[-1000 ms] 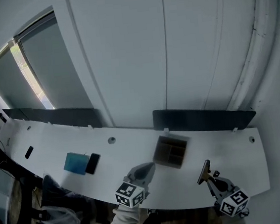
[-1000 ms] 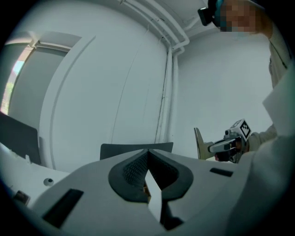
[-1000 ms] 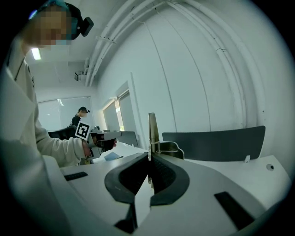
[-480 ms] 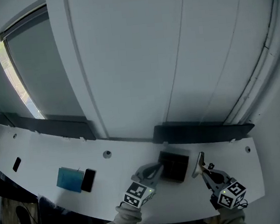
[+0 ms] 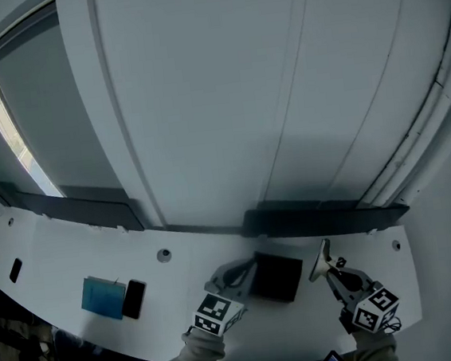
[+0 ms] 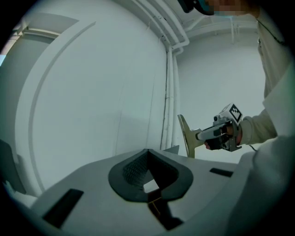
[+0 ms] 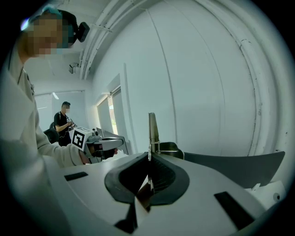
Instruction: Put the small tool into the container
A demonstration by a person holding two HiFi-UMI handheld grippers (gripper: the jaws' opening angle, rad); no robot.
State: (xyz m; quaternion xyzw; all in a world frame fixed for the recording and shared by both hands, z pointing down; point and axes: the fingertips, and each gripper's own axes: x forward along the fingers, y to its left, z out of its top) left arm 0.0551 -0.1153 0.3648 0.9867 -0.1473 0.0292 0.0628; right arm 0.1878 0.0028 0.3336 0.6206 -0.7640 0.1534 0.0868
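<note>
Right gripper (image 5: 330, 272) clamping scraper (image 5: 321, 254) upright, hovering just beside box (image 5: 277, 278), left gripper (image 5: 237, 274) sitting closed, empty, flanking box's other side.

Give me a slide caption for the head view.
Right gripper holds the small tool just right of the dark container; left gripper sits at its left edge.
</note>
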